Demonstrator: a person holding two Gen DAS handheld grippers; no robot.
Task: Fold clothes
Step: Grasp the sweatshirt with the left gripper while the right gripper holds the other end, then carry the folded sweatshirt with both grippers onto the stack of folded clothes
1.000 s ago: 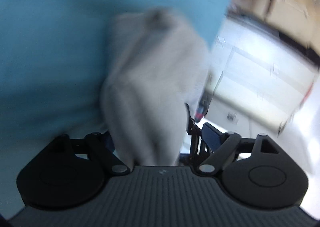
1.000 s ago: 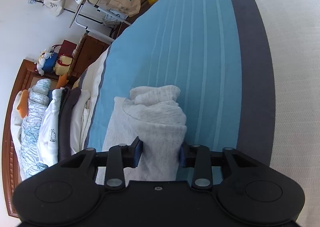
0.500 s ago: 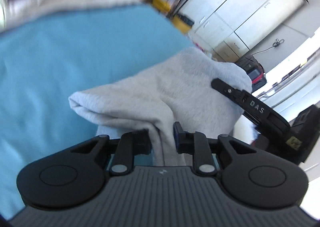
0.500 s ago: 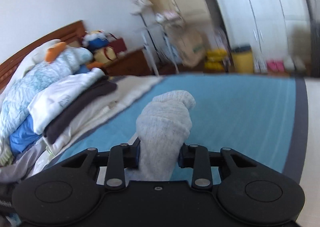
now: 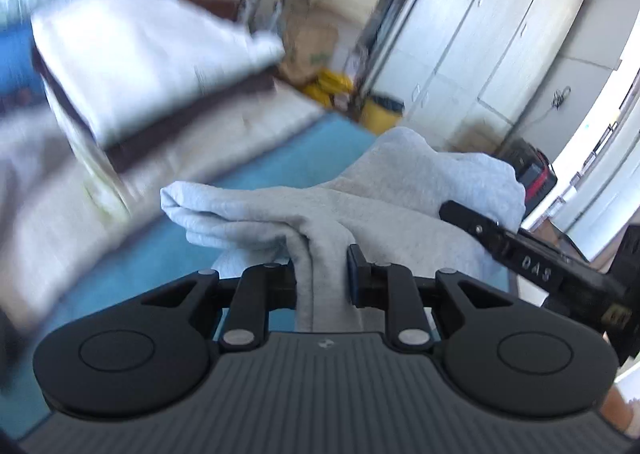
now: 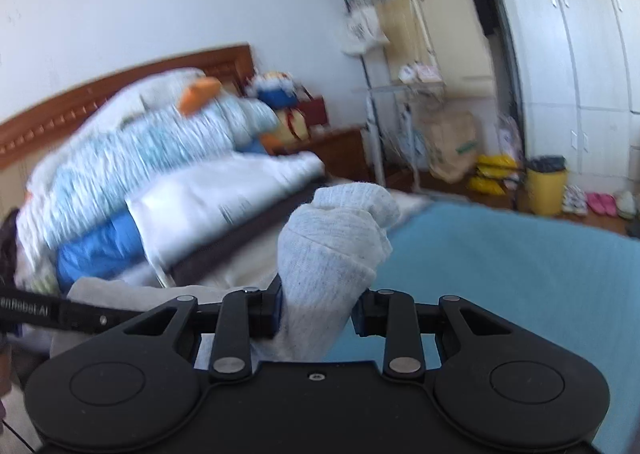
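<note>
A light grey knit garment is held up above the blue bed sheet, bunched into thick folds. My left gripper is shut on one fold of it. In the right wrist view the same grey garment stands up like a fist between the pads of my right gripper, which is shut on it. The two grippers are close together: a black finger of the right one lies against the cloth at the right of the left wrist view. The garment's lower part is hidden behind both gripper bodies.
A pile of folded clothes and quilts lies on the bed by the wooden headboard. Beyond the blue sheet stand a yellow bin, paper bags, a rack and white wardrobe doors.
Both grippers have risen off the bed with the grey garment and rolled level. The left jaws, wide a second ago, have closed on a fold. The views now look across the room.
</note>
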